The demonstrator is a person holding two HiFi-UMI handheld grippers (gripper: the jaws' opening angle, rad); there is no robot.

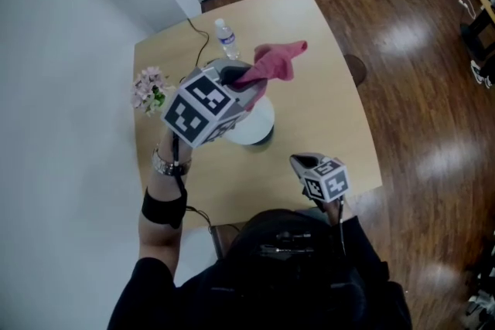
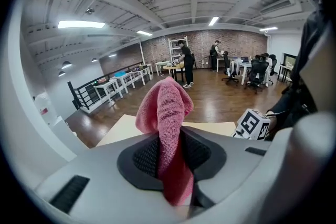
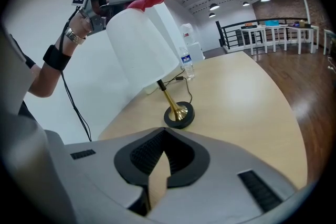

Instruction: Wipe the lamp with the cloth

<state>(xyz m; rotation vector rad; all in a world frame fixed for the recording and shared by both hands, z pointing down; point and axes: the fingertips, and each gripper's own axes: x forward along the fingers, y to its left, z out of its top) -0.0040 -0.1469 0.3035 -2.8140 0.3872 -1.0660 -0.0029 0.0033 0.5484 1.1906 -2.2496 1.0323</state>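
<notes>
Left gripper (image 1: 232,77): your fingers clenched on the pink cloth (image 1: 276,60).
Lamp (image 3: 140,44): stood on the desk (image 3: 247,92), cloth at its white shade's top.
Right gripper (image 3: 164,136): your fingers pressed together, empty.

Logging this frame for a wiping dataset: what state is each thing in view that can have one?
Lamp: standing on its base, cord attached.
Left gripper: shut on the cloth.
Cloth: bunched, sticking out past the jaws, above the top of the lamp.
Right gripper: jaws together at the tips, nothing between them.
Water bottle: upright, capped.
</notes>
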